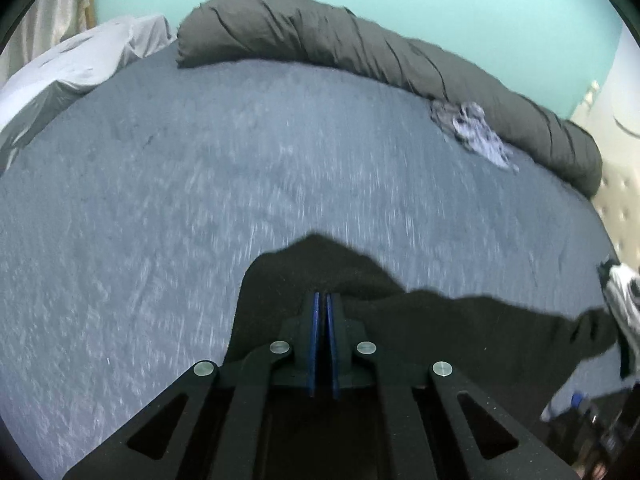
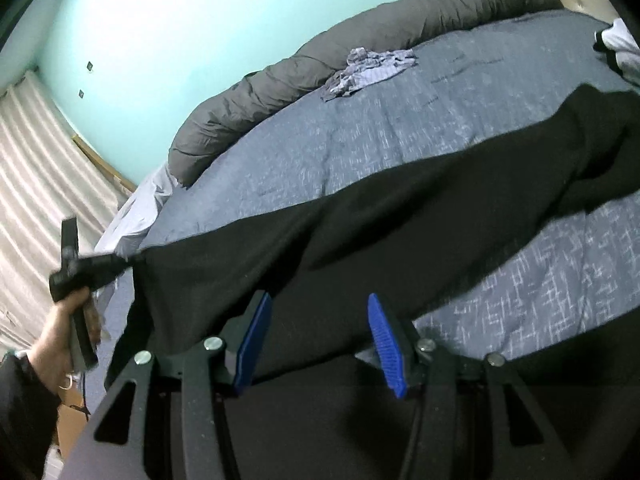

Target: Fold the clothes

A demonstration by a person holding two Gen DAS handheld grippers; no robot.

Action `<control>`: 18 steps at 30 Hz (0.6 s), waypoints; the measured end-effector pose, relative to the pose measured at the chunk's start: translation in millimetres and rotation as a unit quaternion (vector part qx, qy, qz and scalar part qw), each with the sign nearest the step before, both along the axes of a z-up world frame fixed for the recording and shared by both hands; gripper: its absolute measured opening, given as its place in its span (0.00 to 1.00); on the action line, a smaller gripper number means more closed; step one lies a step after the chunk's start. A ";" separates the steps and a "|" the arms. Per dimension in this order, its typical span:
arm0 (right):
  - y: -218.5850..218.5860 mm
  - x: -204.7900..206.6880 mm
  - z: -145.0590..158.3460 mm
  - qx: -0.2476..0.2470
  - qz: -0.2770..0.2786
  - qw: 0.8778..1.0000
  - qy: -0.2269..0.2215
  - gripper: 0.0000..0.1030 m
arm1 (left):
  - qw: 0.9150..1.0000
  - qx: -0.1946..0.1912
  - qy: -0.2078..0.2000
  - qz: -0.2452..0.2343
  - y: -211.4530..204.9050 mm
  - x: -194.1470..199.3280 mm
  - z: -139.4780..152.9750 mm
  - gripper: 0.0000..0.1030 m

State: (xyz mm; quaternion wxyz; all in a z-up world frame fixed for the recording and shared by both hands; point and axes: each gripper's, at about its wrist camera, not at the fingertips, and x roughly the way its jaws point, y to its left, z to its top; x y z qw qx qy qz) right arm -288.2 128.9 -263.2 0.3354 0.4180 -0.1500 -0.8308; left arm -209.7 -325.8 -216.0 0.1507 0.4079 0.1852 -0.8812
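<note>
A black garment (image 1: 460, 328) lies stretched across the blue patterned bedspread (image 1: 200, 180). My left gripper (image 1: 322, 296) has its blue pads pressed together on one end of the cloth. In the right wrist view that same left gripper (image 2: 128, 260), held by a hand (image 2: 60, 336), pinches the corner of the black garment (image 2: 400, 208) at the left and pulls it taut. My right gripper (image 2: 318, 296) hovers over the garment's near edge. Its blue pads stand well apart, with dark cloth under the gap and nothing pressed between them.
A rolled grey duvet (image 1: 320, 28) runs along the bed's far side against a turquoise wall. A crumpled pale striped garment (image 2: 368, 68) lies beside it. A white and black garment (image 1: 624, 292) sits at the right edge. A white pillow (image 1: 80, 60) is far left.
</note>
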 end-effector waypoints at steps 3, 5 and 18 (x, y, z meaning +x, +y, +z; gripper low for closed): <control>0.2 -1.4 -2.4 -0.002 -0.001 1.000 0.000 0.50 | 1.000 -0.006 0.013 0.011 -6.8 -20.2 13.6 0.04; -1.7 -2.3 -2.7 -0.002 0.000 1.000 0.000 0.50 | 1.000 -0.013 0.018 0.021 -10.4 -31.8 18.8 0.04; -6.9 0.9 2.9 -0.009 0.008 1.000 0.009 0.50 | 0.999 0.041 -0.009 0.018 -20.8 -17.5 -8.8 0.26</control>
